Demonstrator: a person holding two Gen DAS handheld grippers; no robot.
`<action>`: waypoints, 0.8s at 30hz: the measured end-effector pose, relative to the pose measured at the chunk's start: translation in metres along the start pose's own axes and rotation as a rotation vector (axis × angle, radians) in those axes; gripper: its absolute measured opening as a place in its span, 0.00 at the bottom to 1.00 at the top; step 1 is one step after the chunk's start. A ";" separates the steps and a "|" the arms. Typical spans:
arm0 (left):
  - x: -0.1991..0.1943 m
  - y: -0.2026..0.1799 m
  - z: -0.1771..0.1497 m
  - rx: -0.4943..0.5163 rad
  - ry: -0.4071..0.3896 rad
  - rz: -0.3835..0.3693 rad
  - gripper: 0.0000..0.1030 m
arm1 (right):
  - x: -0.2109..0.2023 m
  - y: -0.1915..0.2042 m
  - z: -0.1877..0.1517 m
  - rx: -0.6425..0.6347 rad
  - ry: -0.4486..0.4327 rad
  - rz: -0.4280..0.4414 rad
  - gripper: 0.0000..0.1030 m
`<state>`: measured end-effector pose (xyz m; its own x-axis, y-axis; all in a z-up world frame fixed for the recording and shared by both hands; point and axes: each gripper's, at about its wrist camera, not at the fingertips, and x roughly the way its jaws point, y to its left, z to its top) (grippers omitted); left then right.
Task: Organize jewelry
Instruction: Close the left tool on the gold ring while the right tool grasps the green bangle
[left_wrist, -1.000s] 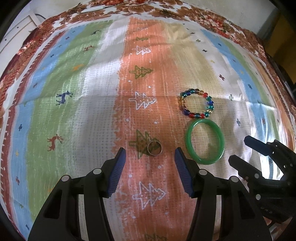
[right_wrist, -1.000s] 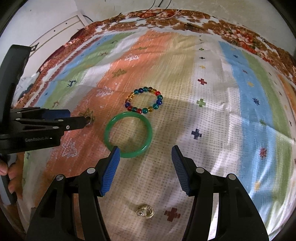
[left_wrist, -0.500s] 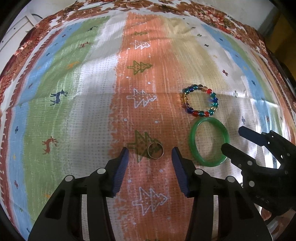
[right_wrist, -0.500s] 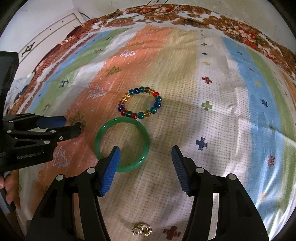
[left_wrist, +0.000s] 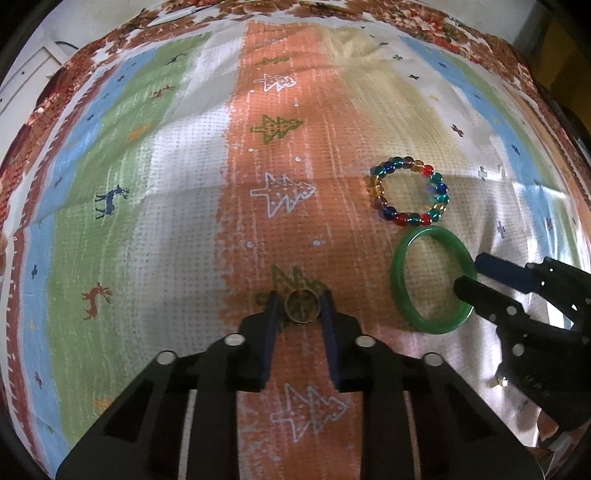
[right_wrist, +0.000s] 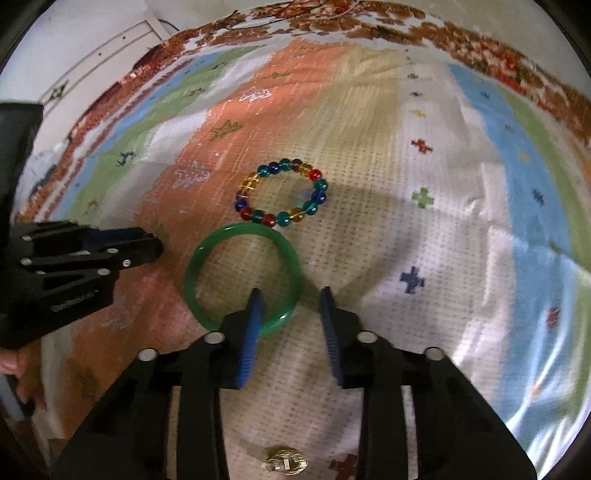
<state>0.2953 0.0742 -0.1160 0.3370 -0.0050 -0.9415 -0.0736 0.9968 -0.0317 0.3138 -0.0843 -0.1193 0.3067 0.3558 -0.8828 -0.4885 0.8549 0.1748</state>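
In the left wrist view my left gripper (left_wrist: 300, 302) is shut on a small metal ring (left_wrist: 302, 305) lying on the striped cloth. A green bangle (left_wrist: 433, 279) lies to its right, with a multicoloured bead bracelet (left_wrist: 409, 196) just beyond it. In the right wrist view my right gripper (right_wrist: 290, 301) is partly closed, its left finger inside the green bangle (right_wrist: 242, 277) and its right finger outside, straddling the near right rim without clamping it. The bead bracelet (right_wrist: 282, 192) lies beyond it. The right gripper also shows in the left wrist view (left_wrist: 471, 275).
A small gold trinket (right_wrist: 285, 462) lies on the cloth under the right gripper. The left gripper (right_wrist: 147, 243) reaches in from the left of the right wrist view. The cloth's flowered border (left_wrist: 406, 18) runs along the far edge.
My left gripper has closed from wide open onto the ring. My right gripper has moved forward over the bangle's near rim and its jaws have narrowed around it.
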 end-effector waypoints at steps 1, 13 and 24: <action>0.000 0.000 0.000 0.002 0.000 0.000 0.19 | 0.001 0.000 -0.001 0.004 0.005 0.015 0.19; -0.015 -0.002 -0.001 0.001 -0.018 -0.038 0.18 | -0.007 0.003 -0.005 -0.022 -0.019 -0.038 0.08; -0.034 -0.009 -0.006 0.010 -0.046 -0.049 0.18 | -0.032 0.007 -0.007 -0.034 -0.077 -0.077 0.08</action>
<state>0.2786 0.0651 -0.0859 0.3831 -0.0499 -0.9223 -0.0467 0.9962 -0.0733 0.2949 -0.0928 -0.0929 0.4053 0.3188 -0.8568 -0.4884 0.8678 0.0918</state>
